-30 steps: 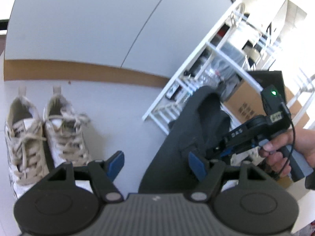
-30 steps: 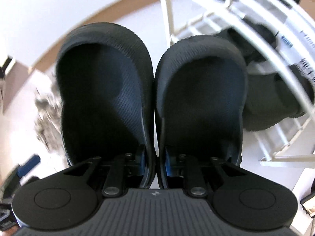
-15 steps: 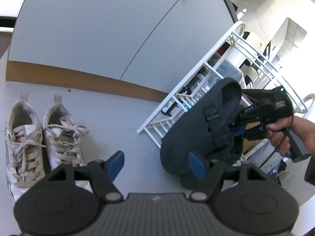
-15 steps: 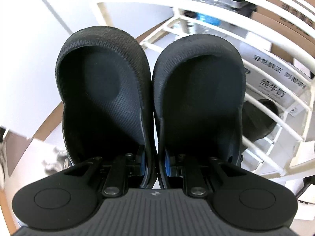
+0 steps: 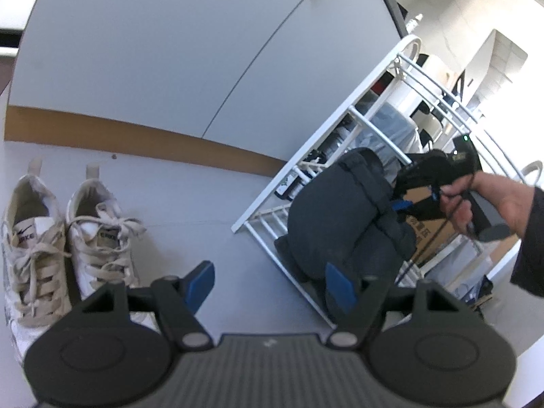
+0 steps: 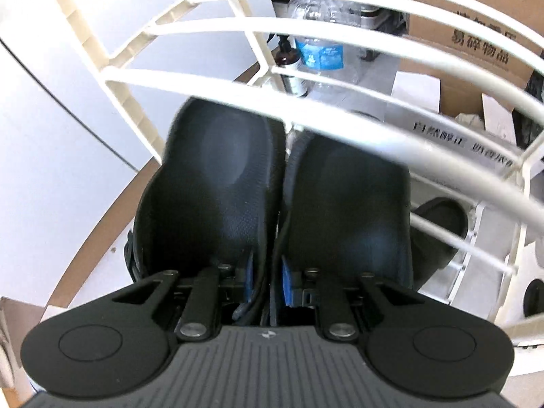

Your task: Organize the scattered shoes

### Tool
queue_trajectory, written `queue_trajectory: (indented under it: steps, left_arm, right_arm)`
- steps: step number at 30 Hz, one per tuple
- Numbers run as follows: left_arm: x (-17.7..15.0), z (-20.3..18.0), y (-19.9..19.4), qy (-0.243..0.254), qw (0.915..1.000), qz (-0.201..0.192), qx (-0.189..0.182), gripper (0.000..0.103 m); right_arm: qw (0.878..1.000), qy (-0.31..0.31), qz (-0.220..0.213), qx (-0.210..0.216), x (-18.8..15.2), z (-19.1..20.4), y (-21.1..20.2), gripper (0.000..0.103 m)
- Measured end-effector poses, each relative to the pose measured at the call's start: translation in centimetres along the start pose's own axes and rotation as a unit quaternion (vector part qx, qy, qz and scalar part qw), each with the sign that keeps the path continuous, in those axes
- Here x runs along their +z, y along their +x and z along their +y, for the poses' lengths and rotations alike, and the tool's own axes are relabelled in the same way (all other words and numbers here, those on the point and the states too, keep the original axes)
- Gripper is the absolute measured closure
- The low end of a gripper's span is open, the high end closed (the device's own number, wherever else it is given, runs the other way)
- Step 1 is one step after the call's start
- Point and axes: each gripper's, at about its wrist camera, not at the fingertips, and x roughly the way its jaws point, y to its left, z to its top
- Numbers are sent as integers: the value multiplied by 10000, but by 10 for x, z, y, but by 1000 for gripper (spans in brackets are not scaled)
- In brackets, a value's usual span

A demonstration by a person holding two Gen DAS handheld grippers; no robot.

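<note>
The right claw point(image 6: 268, 282) grips 2 black rubber clogs point(image 6: 272, 197) by their adjoining inner walls, its blue pads pinching them and its jaws closing a little tighter. In the right wrist view the clogs fill the centre of the frame, side by side with their openings facing the camera, and their toes reach under a bar of the white metal shoe rack point(image 6: 340, 115) that arcs across the upper half. Another dark shoe point(image 6: 438, 227) lies on a lower rack tier at centre right. A clear plastic bottle with a blue label point(image 6: 319, 51) and a brown cardboard box point(image 6: 476, 51) sit behind the rack, at the top of the frame.

In the left wrist view the left claw point(image 5: 270, 285) stands open at bottom centre with nothing between its blue pads. 2 worn white lace-up sneakers point(image 5: 61, 238) rest side by side on the pale grey floor point(image 5: 190, 204) at lower left. At right, a person's hand point(image 5: 489, 200) holds the right claw's handle, the clogs hanging against the rack.
</note>
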Motion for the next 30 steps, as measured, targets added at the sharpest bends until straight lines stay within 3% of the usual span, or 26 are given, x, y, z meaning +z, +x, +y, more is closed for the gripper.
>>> queue_trajectory:
  steps: [7,18,20,27,30]
  left_arm:
    - [12,-20,45,306,9987,29,-410,29]
    - [18,-25,93,336,9987,191,-346,29]
    - [16,-29,102,399,9979,289,-414,32]
    - [6,-41,141,635,9923,621,-861,56]
    - [2,-41,153,738,9895,785,-961,57]
  right_arm:
    - [9996,182,-156,-130,0,5,17,85]
    - [9948,478,-763,-467,21,-7,32,90]
    - [9929,592,-925,-446,22,-9,34,97]
    - [9899,853,-1119,-182,21,-26,40,98]
    - [9900,854,-1116,-97,19,-27,37,99]
